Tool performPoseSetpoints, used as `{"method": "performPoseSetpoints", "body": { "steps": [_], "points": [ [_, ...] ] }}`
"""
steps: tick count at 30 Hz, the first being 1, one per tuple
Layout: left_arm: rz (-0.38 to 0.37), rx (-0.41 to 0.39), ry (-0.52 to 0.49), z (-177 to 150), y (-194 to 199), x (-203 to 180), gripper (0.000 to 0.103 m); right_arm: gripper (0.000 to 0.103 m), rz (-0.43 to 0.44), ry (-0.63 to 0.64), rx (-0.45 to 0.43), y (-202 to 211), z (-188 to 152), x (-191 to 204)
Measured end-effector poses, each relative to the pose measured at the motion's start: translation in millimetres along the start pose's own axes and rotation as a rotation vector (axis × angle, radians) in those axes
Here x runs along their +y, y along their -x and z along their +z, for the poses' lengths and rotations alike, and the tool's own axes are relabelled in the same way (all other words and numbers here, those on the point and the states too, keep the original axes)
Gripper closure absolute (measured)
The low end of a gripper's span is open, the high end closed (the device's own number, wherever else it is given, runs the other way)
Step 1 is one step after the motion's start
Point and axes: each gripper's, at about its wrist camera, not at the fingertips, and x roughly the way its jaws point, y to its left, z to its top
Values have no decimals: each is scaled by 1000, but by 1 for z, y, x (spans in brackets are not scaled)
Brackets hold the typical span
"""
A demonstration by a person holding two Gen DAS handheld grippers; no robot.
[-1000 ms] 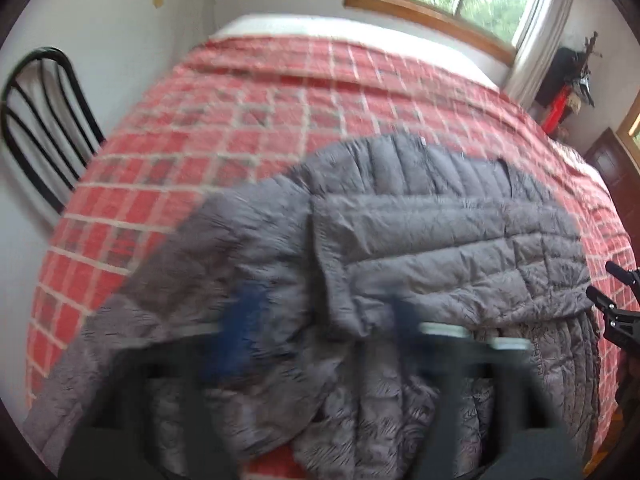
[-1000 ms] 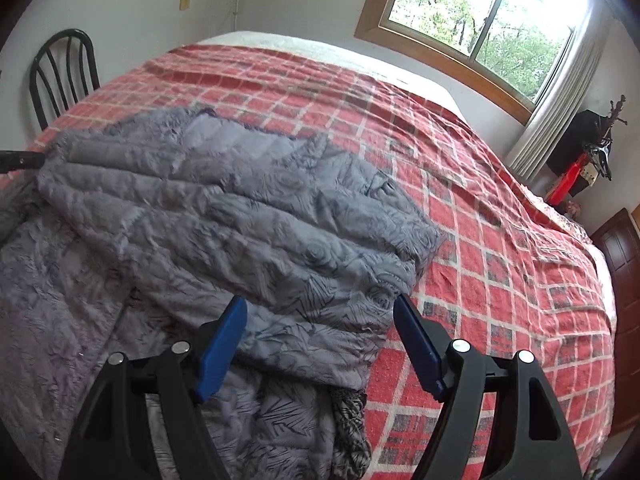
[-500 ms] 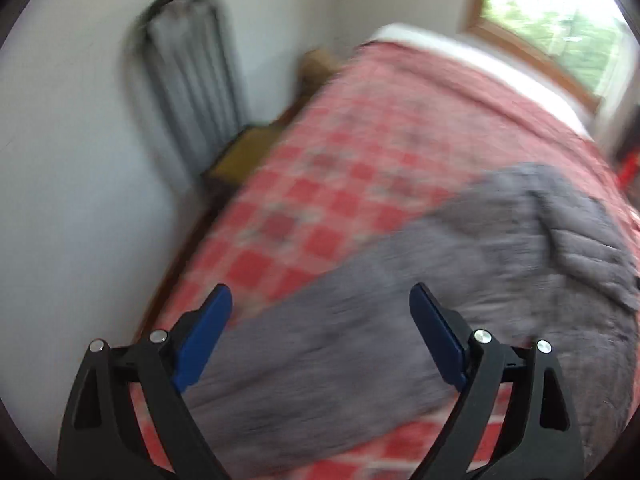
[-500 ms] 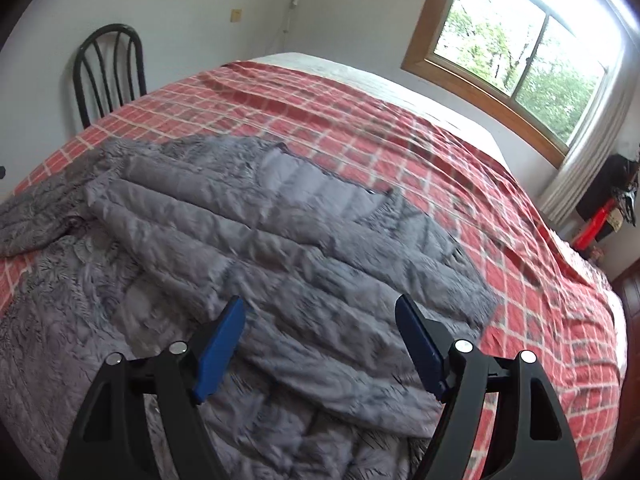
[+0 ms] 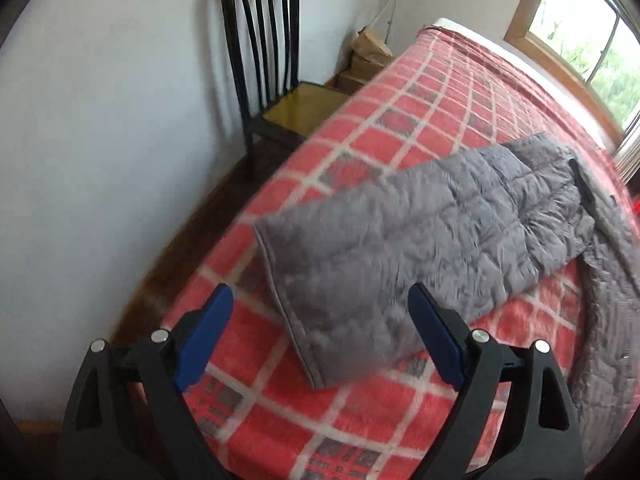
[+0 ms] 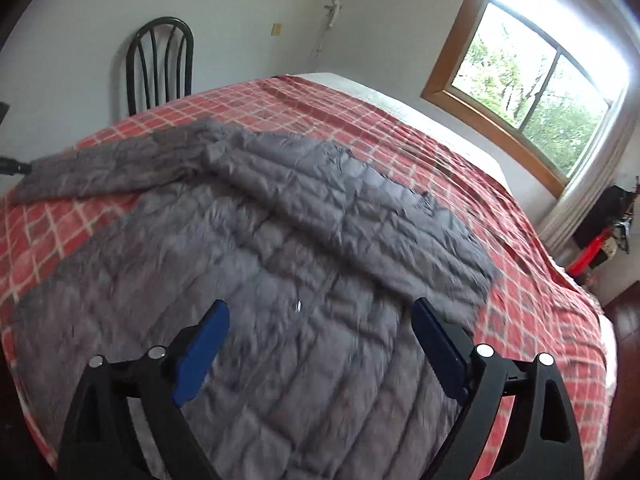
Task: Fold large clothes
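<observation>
Since earlier, both grippers' fingers, spread empty, shifted over jacket (image 6: pixel 280 260) on plaid bed (image 5: pixel 440 120).

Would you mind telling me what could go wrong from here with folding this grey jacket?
The sleeve ends near the bed edge, so a loose pull might drag it off. The open left hand-held gripper might pinch the plaid blanket along with the cuff. The other sleeve, folded across the body, may slide when the jacket shifts.

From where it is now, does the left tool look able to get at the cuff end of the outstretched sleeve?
Probably yes. The left tool is open, with the sleeve cuff lying flat on the bedspread just ahead between its fingers; nothing lies in between.
</observation>
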Motion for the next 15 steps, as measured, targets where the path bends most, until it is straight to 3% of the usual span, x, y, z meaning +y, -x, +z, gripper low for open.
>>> {"method": "performPoseSetpoints", "body": {
  "steps": [1, 5, 10, 15],
  "points": [
    [-15, 12, 2, -2, -5, 2, 22, 10, 12, -5, 11, 3, -5, 1],
    [-52, 22, -10, -4, -14, -5, 60, 10, 13, -5, 22, 20, -11, 6],
    [-119, 13, 41, 2, -13, -1, 96, 10, -13, -70, 11, 35, -2, -14],
    [-183, -92, 53, 19, 18, -8, 99, 12, -8, -110, 10, 39, 1, -27]
  ]
}}
